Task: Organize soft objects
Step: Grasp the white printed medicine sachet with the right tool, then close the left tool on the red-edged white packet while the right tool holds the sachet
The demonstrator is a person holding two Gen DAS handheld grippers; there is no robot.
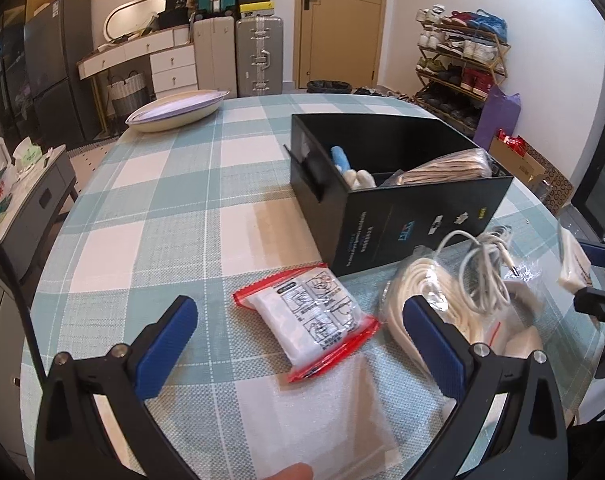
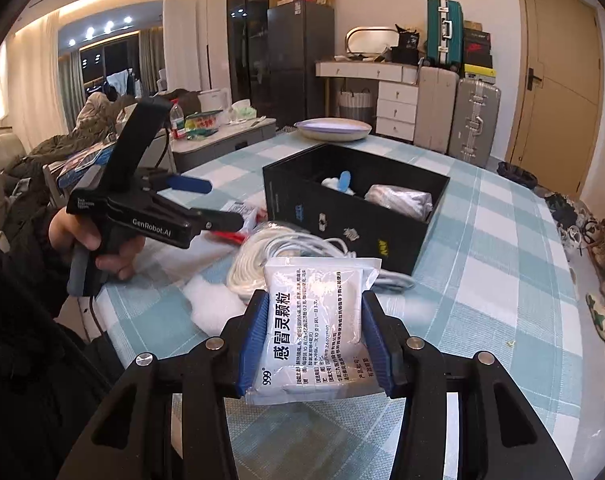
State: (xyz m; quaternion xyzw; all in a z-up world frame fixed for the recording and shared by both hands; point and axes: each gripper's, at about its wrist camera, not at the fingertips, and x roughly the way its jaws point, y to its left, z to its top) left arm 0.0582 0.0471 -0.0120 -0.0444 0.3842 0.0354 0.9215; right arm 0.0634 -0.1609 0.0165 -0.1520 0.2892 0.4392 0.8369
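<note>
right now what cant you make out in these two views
- Floor of the black box: both views, hidden by its walls and the bagged items inside.
- Text on the red-edged packet: left wrist view, too small.
- White sachet in the right gripper: lower end hidden behind the jaws.
- Cable bundle: right wrist view, partly behind the sachet.

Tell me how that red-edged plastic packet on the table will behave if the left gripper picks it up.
The red-edged packet looks soft and probably light, so it should squash between the fingers. Its glossy film may be slippery. Held by one edge it would likely droop. The left hand-held gripper stands open around it.
</note>
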